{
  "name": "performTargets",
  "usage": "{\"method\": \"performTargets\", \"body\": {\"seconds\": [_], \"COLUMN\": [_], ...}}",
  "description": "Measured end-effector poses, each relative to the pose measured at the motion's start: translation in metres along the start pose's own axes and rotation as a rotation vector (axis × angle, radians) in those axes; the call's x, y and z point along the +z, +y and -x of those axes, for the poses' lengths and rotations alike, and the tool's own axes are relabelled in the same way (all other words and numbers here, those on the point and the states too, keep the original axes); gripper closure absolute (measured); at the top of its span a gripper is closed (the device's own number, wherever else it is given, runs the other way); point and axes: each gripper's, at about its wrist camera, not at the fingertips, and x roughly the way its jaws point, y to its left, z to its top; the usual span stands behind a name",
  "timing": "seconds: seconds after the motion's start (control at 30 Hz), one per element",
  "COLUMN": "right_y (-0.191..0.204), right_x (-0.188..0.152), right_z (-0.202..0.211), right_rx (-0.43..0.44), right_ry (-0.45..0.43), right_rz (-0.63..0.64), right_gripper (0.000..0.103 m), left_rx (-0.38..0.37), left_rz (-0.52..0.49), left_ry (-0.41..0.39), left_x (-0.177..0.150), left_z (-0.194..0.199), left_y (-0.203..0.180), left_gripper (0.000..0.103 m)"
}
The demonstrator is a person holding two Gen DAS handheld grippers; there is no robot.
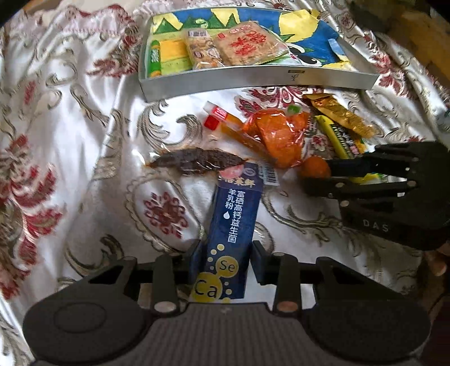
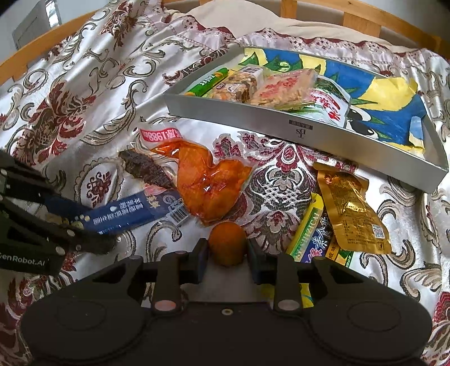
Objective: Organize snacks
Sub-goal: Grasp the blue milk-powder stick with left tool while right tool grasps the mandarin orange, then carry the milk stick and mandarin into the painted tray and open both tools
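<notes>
Left gripper has its jaws partly closed and clamped on both sides of a long blue sachet, low in the frame's center. Right gripper is squeezed tight around a small orange ball snack, also bottom center of its view. Just past them lie a dark dried strip, an orange vacuum pack and a gold packet on the floral cloth. The silver tray with snacks sits up top.

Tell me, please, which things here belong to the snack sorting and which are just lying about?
Job: blue sachet in the left gripper; small orange snack in the right gripper; gold packet; orange pouch; tray.
Lying about: patterned cloth; wooden frame.
</notes>
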Motion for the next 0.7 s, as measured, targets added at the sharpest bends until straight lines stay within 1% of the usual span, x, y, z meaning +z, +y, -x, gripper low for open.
{"method": "performTargets", "body": {"seconds": [0.1, 0.23, 0.47, 0.6, 0.7], "right_y": [-0.001, -0.001, -0.002, -0.003, -0.003], "right_x": [0.0, -0.001, -0.001, -0.002, -0.003], "right_z": [0.003, 0.007, 0.015, 0.021, 0.026], "right_rx": [0.015, 0.026, 0.05, 0.062, 0.074], "right_ry": [0.001, -0.004, -0.013, -0.028, -0.041], "right_rz": [-0.012, -0.015, -0.035, -0.042, -0.052], "right_gripper": [0.071, 0.071, 0.071, 0.071, 0.072], "left_rx": [-0.002, -0.007, -0.127, -0.131, -0.127], "left_rz": [0.02, 0.064, 0.275, 0.339, 0.372], "left_ry": [-0.006, -0.005, 0.029, 0.018, -0.007], "left_x": [-0.002, -0.007, -0.022, -0.031, -0.037], "left_z": [-0.001, 0.003, 0.008, 0.015, 0.022], "left_y": [0.002, -0.002, 0.01, 0.009, 0.004], "left_gripper": [0.067, 0.068, 0.071, 0.073, 0.073]}}
